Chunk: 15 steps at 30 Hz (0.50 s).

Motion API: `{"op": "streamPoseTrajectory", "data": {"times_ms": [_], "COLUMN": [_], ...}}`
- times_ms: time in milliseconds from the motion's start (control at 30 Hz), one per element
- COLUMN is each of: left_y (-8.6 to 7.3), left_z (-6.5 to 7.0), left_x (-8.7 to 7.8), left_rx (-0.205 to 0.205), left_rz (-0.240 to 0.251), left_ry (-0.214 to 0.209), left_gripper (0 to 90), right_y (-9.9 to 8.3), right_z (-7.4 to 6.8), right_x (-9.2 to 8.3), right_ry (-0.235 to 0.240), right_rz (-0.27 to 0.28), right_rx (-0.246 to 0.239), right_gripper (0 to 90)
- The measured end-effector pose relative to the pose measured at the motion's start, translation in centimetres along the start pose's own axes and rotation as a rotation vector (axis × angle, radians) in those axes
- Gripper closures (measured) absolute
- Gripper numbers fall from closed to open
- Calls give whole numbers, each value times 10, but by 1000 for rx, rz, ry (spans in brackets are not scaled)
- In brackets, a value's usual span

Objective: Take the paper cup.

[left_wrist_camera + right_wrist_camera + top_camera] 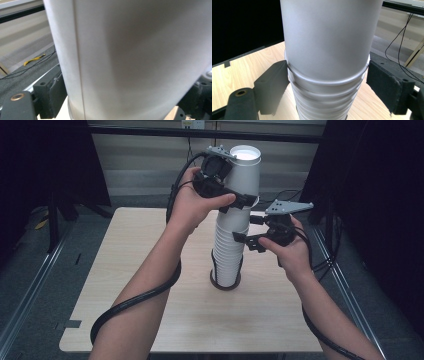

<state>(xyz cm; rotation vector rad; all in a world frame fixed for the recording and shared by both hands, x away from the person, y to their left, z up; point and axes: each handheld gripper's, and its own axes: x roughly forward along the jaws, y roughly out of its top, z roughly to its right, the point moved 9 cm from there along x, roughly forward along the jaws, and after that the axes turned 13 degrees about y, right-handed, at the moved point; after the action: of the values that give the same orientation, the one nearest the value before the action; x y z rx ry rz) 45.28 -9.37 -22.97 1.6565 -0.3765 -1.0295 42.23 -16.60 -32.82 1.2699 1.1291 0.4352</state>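
Observation:
A tall stack of white paper cups (227,255) stands upright at the middle of the wooden table (140,270). One more white cup (245,170) sits high in the top of the stack, mouth up. My left gripper (245,192) is shut on this top cup near its lower part; up close, the cup's wall (130,55) sits between the pads (53,93). Lower down, my right gripper (251,230) comes in from the right and is shut on the stack. Its pads (274,82) press the rolled rims (324,97) just under the top cup (327,37).
A dark ring (225,285) lies around the foot of the stack. Black cables trail from both grippers over the forearms. Metal rails and dark curtains flank the table, and a yellow strip (33,59) lies on the floor.

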Motion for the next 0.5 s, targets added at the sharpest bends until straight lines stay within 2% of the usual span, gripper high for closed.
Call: {"op": "streamPoseTrajectory", "data": {"times_ms": [233, 500], "left_y": [6, 13], "left_z": [1, 1], "left_x": [-6, -11], "left_rx": [-22, -26], "left_rz": [27, 45], "left_ry": [-6, -7], "left_gripper": [113, 113], "right_y": [0, -1], "right_z": [0, 0], "right_x": [0, -1], "right_ry": [-2, 5], "right_rz": [-4, -3], "right_rx": [-5, -6], "right_gripper": [177, 182]}}
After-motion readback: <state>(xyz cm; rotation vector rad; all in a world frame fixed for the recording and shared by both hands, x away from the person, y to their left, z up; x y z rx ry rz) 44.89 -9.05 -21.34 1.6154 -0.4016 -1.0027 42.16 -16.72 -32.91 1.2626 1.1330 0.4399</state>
